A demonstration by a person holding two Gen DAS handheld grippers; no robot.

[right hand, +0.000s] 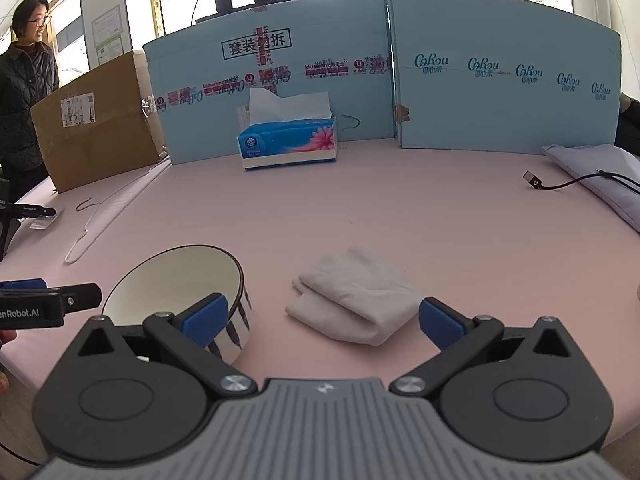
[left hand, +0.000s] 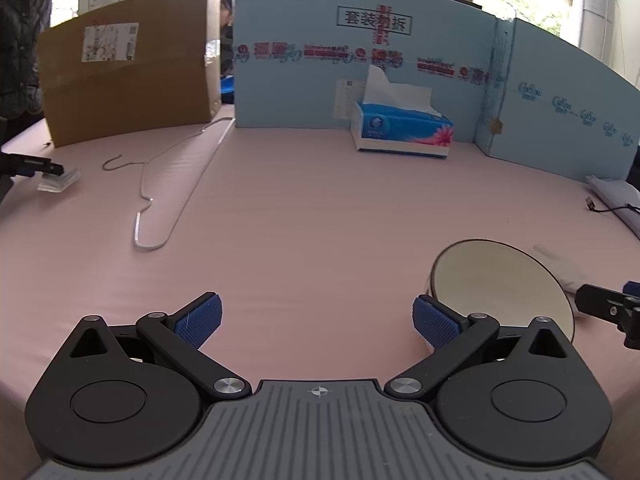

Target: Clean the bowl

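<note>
Both claws, left gripper (left hand: 318,318) and right gripper (right hand: 323,318), are hanging spread and empty; bowl (right hand: 176,280) lower left, cloth (right hand: 352,296) centre, wiping not yet begun.

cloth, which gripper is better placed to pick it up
Right. The folded white cloth lies just ahead of the open right gripper, between its jaws' lines. The left gripper faces bare table beside the bowl.

The bowl (right hand: 176,280) looks like glossy glazed ceramic, smooth cream inside. Next to it the folded cloth (right hand: 354,300) is soft matt fabric. The table (right hand: 360,208) has a smooth pink cover, the hanger (left hand: 176,184) is thin shiny wire, and the gripper pads (left hand: 202,320) are ribbed blue rubber.
</note>
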